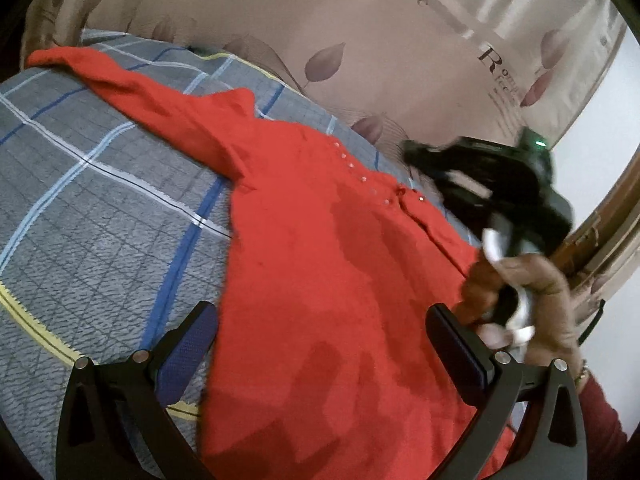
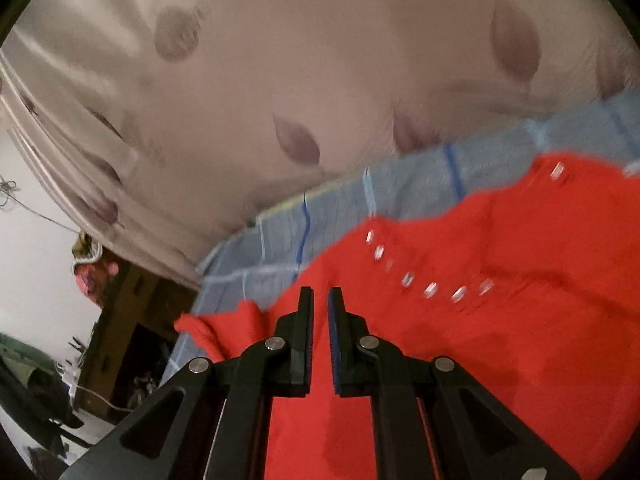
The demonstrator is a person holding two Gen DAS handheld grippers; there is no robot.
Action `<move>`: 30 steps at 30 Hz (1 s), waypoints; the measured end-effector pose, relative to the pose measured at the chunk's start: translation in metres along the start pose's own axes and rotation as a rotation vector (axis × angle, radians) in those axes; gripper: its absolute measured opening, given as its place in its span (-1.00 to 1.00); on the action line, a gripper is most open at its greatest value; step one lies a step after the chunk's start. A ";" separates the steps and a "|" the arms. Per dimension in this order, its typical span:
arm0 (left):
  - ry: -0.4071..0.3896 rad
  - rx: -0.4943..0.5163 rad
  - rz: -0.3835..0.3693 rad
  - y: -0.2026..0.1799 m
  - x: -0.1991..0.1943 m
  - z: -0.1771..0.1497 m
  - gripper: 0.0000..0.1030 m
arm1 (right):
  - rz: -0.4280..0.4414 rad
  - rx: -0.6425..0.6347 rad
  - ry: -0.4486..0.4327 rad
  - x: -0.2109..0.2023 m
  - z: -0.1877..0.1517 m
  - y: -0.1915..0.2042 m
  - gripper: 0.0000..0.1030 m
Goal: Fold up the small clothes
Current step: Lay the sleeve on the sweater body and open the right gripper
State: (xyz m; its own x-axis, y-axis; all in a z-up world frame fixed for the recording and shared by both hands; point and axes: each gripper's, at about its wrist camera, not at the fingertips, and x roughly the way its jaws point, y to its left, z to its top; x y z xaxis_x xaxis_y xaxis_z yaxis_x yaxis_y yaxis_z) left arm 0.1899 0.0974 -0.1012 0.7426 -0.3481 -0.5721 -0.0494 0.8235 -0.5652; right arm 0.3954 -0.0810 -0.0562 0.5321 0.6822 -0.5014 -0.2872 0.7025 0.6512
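A red long-sleeved top [image 1: 320, 280] with a row of shiny studs at the neck lies spread on a grey-blue checked blanket [image 1: 100, 200]. One sleeve [image 1: 120, 80] stretches to the far left. My left gripper [image 1: 320, 320] stands open just above the top's body, with its fingers wide apart and nothing between them. At the right a hand [image 1: 536, 288] carries the right gripper's blurred black body [image 1: 500, 192] over the neck area. In the right wrist view the right gripper [image 2: 320, 294] is shut and empty above the red top [image 2: 480, 340], near its other sleeve [image 2: 216, 330].
A beige curtain with leaf prints [image 1: 360, 40] hangs behind the bed. A wooden frame [image 1: 600, 232] and a white wall sit at the right. In the right wrist view, dark wooden furniture [image 2: 132, 320] and clutter stand beyond the blanket's edge [image 2: 248, 264].
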 end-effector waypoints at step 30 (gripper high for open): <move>0.438 0.451 -0.160 -0.143 0.258 0.139 0.47 | -0.028 -0.012 -0.206 -0.173 -0.079 -0.116 0.43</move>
State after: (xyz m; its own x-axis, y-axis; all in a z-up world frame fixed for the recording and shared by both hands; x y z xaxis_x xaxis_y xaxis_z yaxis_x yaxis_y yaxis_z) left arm 0.4815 -0.0478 -0.0849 0.3719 -0.5538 -0.7450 0.3949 0.8207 -0.4129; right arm 0.2737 -0.2650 -0.0901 0.6912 0.6075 -0.3914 -0.2788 0.7239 0.6311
